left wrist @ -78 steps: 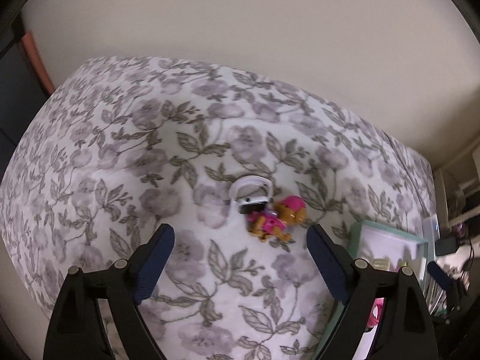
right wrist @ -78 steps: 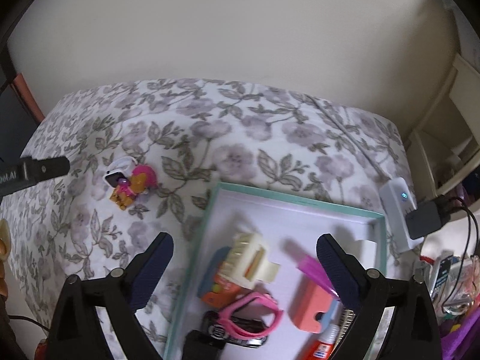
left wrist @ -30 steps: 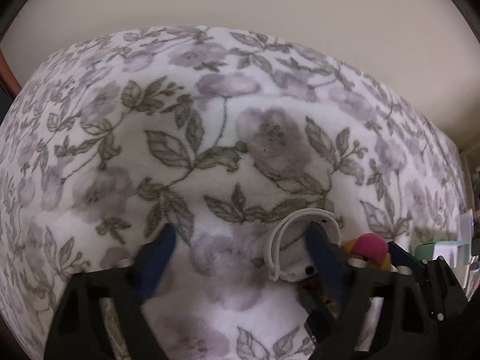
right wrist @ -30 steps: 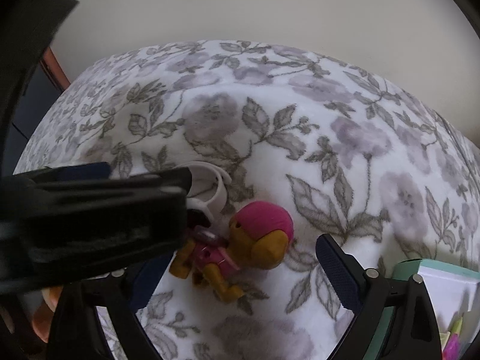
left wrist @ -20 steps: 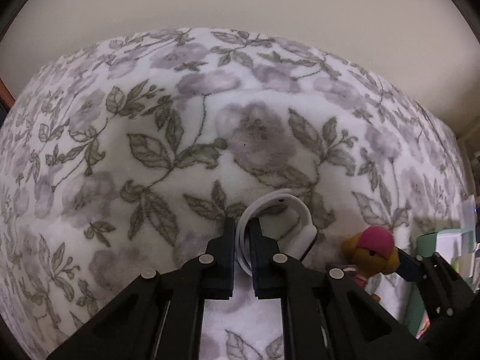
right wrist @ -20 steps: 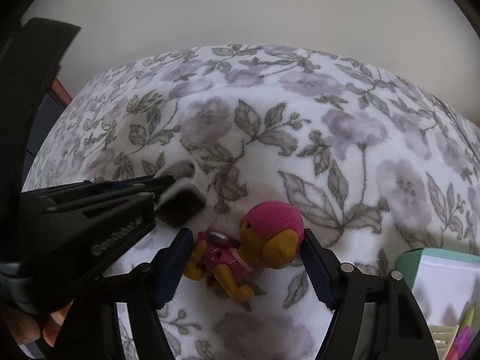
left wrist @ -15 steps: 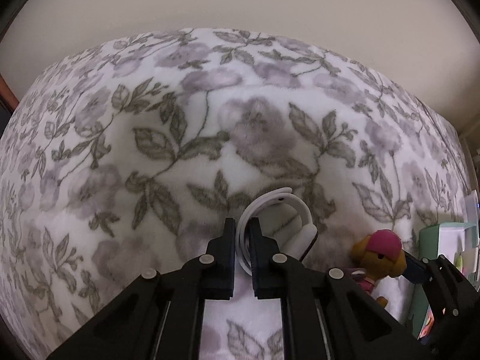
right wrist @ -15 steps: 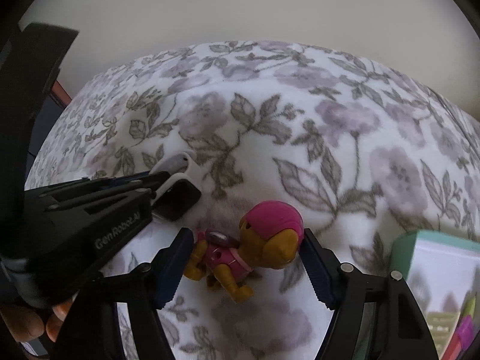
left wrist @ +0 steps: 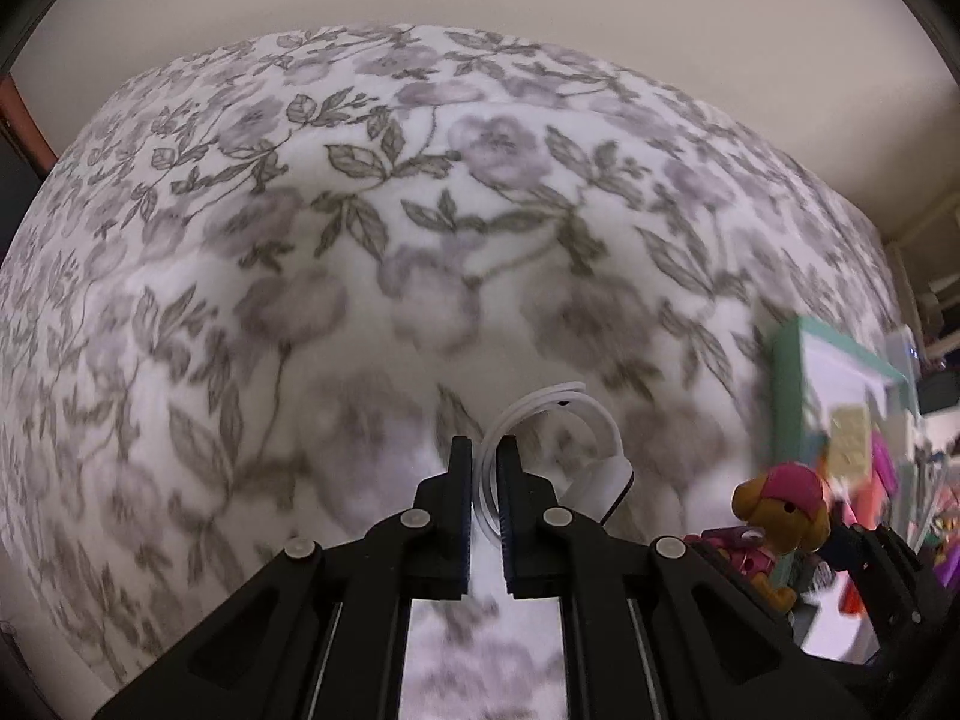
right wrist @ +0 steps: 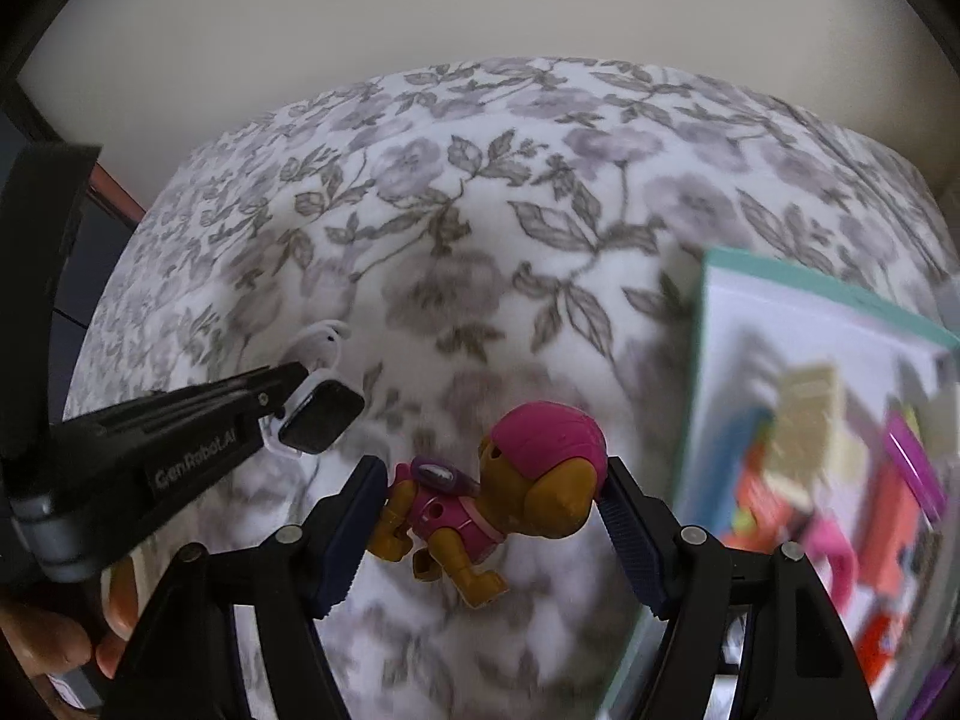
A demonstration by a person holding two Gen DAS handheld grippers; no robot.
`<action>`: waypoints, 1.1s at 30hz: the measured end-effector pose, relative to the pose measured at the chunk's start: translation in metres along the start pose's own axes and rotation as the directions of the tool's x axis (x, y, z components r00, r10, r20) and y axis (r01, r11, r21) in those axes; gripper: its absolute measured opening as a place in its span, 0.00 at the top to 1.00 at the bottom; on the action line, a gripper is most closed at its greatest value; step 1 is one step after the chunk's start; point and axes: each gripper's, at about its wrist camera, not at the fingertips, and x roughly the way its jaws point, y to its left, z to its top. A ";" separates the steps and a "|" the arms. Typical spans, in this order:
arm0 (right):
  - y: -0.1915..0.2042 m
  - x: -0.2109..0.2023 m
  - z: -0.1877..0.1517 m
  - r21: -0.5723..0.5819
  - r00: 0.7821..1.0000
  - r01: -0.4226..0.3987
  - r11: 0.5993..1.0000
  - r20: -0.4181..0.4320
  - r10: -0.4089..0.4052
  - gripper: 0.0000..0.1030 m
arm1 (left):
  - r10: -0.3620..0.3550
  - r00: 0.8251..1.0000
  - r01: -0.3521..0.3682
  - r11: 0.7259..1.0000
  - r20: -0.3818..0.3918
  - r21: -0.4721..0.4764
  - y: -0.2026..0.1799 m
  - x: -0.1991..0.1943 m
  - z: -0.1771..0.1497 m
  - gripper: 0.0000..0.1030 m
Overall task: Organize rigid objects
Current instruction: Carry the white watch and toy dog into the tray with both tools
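Note:
My left gripper [left wrist: 485,468] is shut on the strap of a white smartwatch [left wrist: 591,462] and holds it above the floral bedspread [left wrist: 360,252]. In the right wrist view the watch [right wrist: 321,414] shows its dark screen at the left gripper's tips. My right gripper [right wrist: 489,498] is shut on a toy dog [right wrist: 510,498] with a pink cap and pink vest, held off the bed. The dog also shows at the lower right of the left wrist view [left wrist: 780,510].
A teal-rimmed white tray [right wrist: 780,276] with several toys lies at the right on the bed; it also shows in the left wrist view [left wrist: 786,372]. A plain wall stands behind the bed. Shelves and cables are at the far right.
Both grippers closed, the left on the watch strap and the right on the toy dog. Both objects have since lifted off the bed and moved right toward the tray.

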 end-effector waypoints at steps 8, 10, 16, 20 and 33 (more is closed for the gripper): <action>-0.045 -0.052 -0.050 0.116 0.998 0.057 0.992 0.008 -0.059 0.28 | -0.062 0.995 0.055 0.994 0.074 0.091 -0.042 -0.050 -0.051 0.92; -0.059 -0.060 -0.063 0.142 0.996 0.094 0.985 -0.006 -0.094 0.28 | -0.084 0.993 0.074 0.990 0.077 0.121 -0.055 -0.054 -0.058 0.92; -0.104 -0.071 -0.097 0.236 0.983 0.185 0.954 -0.063 -0.175 0.28 | -0.145 0.989 0.135 0.961 0.026 0.240 -0.103 -0.052 -0.096 0.92; -0.133 -0.074 -0.116 0.296 0.974 0.227 0.928 -0.098 -0.207 0.28 | -0.175 0.985 0.167 0.936 -0.001 0.310 -0.132 -0.048 -0.112 0.92; -0.166 -0.067 -0.144 0.370 0.972 0.227 0.901 -0.137 -0.189 0.27 | -0.168 0.983 0.181 0.892 -0.068 0.414 -0.171 -0.027 -0.143 0.70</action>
